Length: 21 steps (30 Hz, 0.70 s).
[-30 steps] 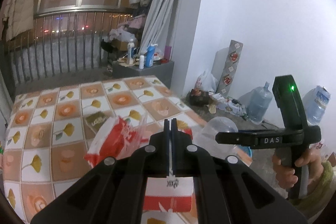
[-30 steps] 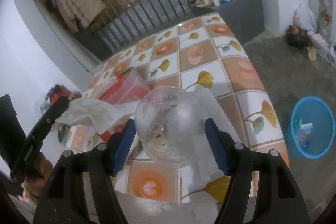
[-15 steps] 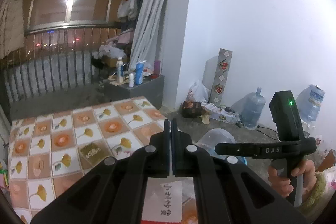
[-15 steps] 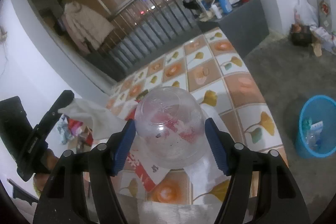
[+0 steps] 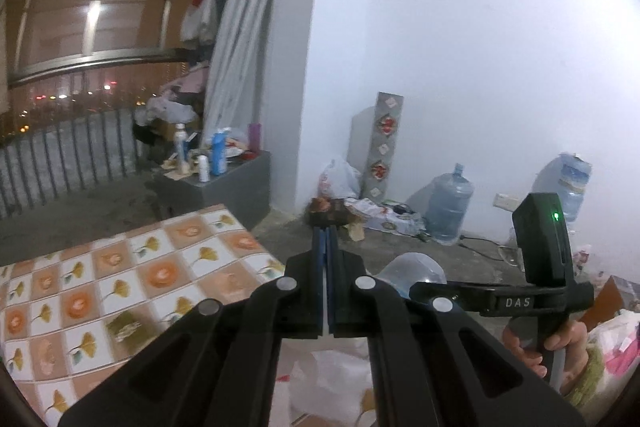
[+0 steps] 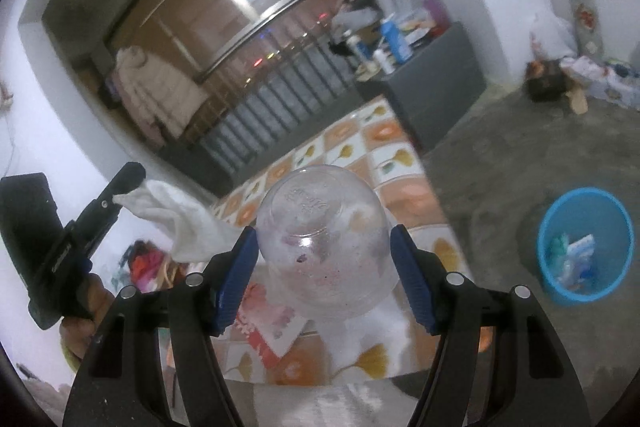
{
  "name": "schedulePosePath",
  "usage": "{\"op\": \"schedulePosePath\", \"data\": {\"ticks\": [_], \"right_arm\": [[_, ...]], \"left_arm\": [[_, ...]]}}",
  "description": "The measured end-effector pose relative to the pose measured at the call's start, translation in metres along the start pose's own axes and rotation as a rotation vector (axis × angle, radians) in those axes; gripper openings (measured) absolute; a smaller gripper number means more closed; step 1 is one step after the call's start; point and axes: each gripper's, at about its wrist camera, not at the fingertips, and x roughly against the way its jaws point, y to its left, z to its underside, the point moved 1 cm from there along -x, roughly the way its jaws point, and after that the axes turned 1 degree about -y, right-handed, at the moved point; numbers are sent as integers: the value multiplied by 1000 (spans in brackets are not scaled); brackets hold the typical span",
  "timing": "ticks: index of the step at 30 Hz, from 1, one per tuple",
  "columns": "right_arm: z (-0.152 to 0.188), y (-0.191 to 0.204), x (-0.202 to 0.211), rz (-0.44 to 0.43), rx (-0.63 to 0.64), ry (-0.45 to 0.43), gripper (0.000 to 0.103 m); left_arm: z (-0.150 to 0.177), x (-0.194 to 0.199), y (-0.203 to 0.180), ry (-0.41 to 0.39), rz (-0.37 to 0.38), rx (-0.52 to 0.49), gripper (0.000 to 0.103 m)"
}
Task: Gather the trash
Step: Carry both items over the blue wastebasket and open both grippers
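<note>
The right gripper held a clear plastic cup between its blue pads, jaws spread to the cup's width and pressing on its sides, the cup's base turned away from the camera. The left gripper had its jaws closed flat together; from the right wrist view a white crumpled tissue hung pinched at its tip, above and to the left of the cup. A hand gripped the right gripper's handle at the lower right of the left wrist view.

Below both grippers lay the table, covered in a cloth of orange and white squares with yellow leaf prints. On it, just under the cup, sat a red and white paper wrapper beside more white paper.

Farther out on the grey floor stood a blue bin, well apart from the table, with some scraps already in it. Beyond the table's far end was a grey cabinet carrying bottles. Against the white wall stood two large water jugs and a leaning patterned panel.
</note>
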Motion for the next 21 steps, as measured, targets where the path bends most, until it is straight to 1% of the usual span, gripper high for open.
{"op": "schedulePosePath", "data": {"ticks": [5, 9, 15, 21], "right_arm": [[-3, -35, 23, 43, -62, -49, 63], [-4, -68, 41, 80, -126, -91, 63], [-4, -122, 53, 156, -232, -117, 63], [0, -187, 52, 248, -368, -108, 64]], "left_arm": [[-11, -37, -23, 39, 68, -2, 1], [-17, -75, -46, 92, 124, -10, 1], [-13, -155, -81, 223, 194, -22, 1], [10, -251, -124, 388, 231, -68, 1]]}}
